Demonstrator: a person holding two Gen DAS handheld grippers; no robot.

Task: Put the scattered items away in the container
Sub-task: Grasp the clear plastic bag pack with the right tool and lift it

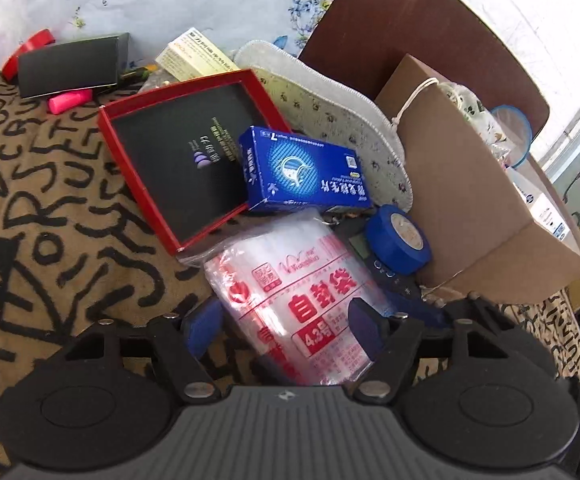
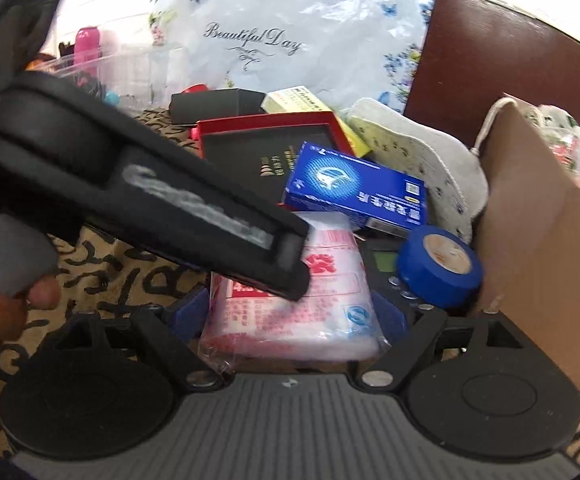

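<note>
I see the patterned cloth [image 1: 50, 208] under everything. At its right edge stands the cardboard box [image 1: 462, 200], items inside. Left of it lies the red tray [image 1: 178, 160], the blue carton [image 1: 302, 168] resting on its right edge. Nearest me is the bag pack [image 1: 298, 292], between the spread fingers of my left tool [image 1: 286, 332]; my right tool [image 2: 294, 320] is also released, straddling that pack. The blue tape [image 1: 398, 238] sits beside the box.

patterned blanket [image 1: 50, 200] | floral plastic sheet [image 2: 290, 20] | dark brown board [image 1: 410, 20]
</note>
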